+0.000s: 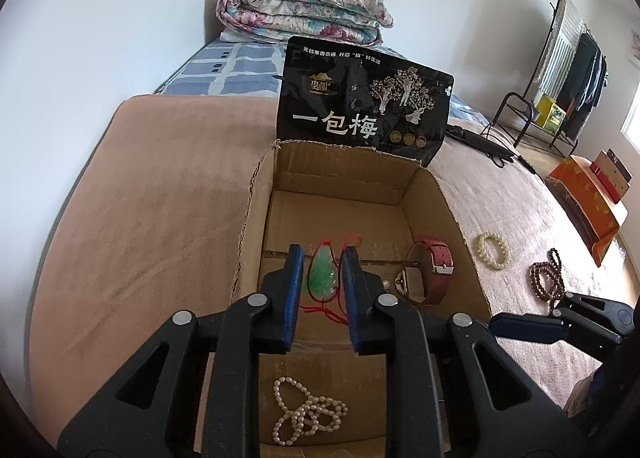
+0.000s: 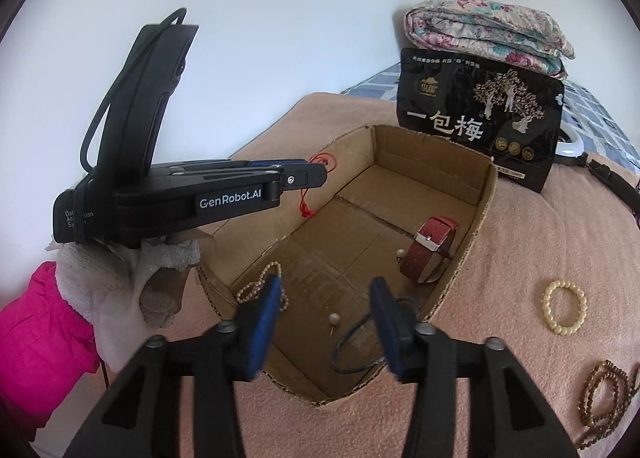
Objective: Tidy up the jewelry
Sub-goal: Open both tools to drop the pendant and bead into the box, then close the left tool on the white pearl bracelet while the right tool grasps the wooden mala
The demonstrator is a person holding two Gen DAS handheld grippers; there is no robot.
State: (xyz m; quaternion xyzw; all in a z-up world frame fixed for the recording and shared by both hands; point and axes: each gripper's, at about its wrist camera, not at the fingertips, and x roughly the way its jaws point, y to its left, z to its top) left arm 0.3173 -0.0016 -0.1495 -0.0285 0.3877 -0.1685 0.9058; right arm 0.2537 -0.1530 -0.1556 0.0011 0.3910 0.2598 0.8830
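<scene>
On a pink-blanketed bed (image 2: 540, 242), an open cardboard box (image 2: 476, 213) is filling with jewelry: a red-strapped watch (image 2: 430, 252), a pearl strand (image 1: 304, 418), two pearl ear studs (image 2: 333, 320) and a dark thin bangle (image 2: 356, 350) already lie on its floor. The left gripper (image 1: 322, 286) hangs over the box with a green jade pendant (image 1: 323, 276) on red cord between its narrowly parted jaws; whether the pads actually press it cannot be told. The right gripper (image 2: 322, 328) stands released and empty above the box's near end, with the bangle lying just beneath it. Outside on the blanket remain a cream bead bracelet (image 2: 564, 308) and dark brown prayer beads (image 2: 608, 398), so the sorting looks well past halfway, with apparently two pieces left to collect.
</scene>
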